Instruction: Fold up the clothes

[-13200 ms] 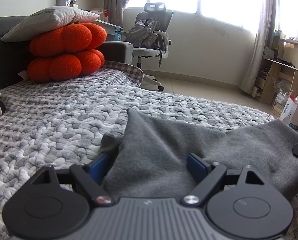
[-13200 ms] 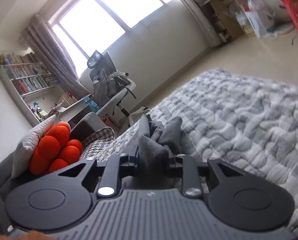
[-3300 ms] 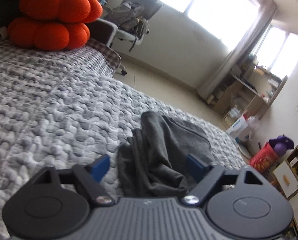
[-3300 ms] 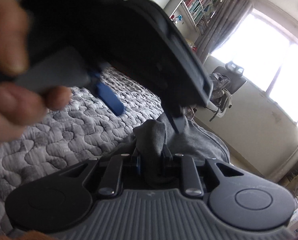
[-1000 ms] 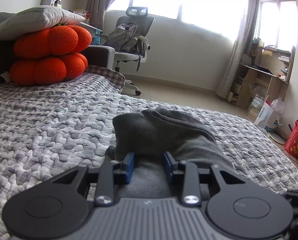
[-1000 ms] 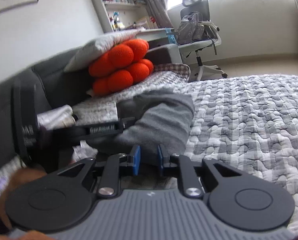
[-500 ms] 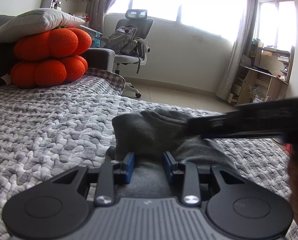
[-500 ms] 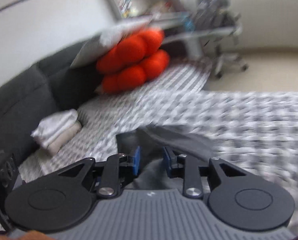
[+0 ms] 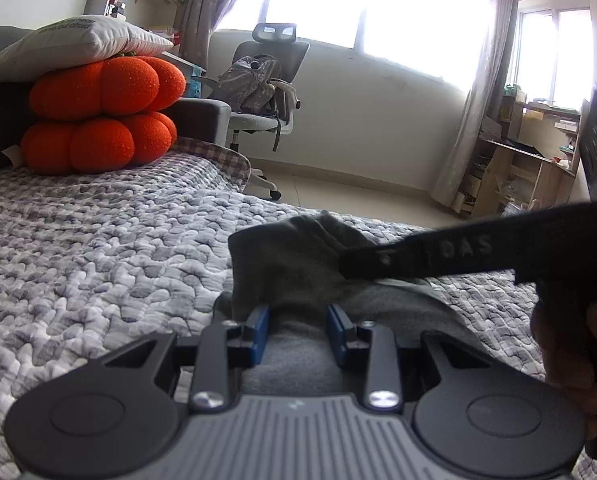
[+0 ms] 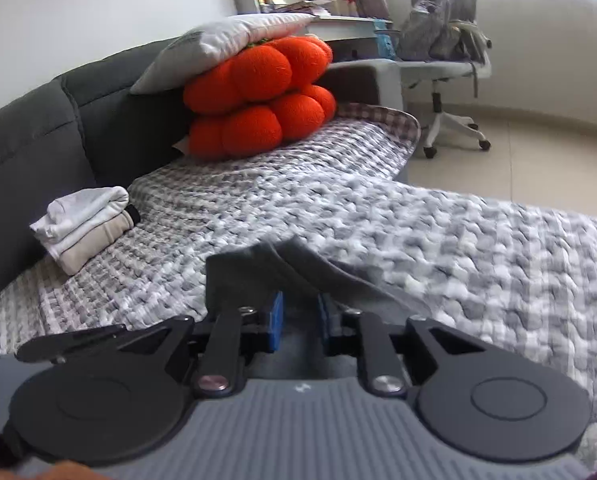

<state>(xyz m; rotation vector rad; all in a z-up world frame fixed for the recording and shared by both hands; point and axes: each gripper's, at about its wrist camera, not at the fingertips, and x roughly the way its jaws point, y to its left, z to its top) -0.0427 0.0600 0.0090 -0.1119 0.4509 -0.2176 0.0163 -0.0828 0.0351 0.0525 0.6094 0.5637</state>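
Quilted bed (image 9: 98, 248) is bearing one grey garment (image 9: 290, 256); left gripper (image 9: 298, 330) is clenching it, right gripper (image 10: 298, 320) is closing on it, two orange cushions (image 10: 258, 100) far.

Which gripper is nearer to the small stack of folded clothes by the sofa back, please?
The left gripper: its side lies toward the stack of folded clothes. The right gripper sits farther across, over the grey garment.

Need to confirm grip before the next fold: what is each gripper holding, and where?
Both hold the grey garment: left gripper on its near folded edge, right gripper, jaws closing, on a bunched fold.
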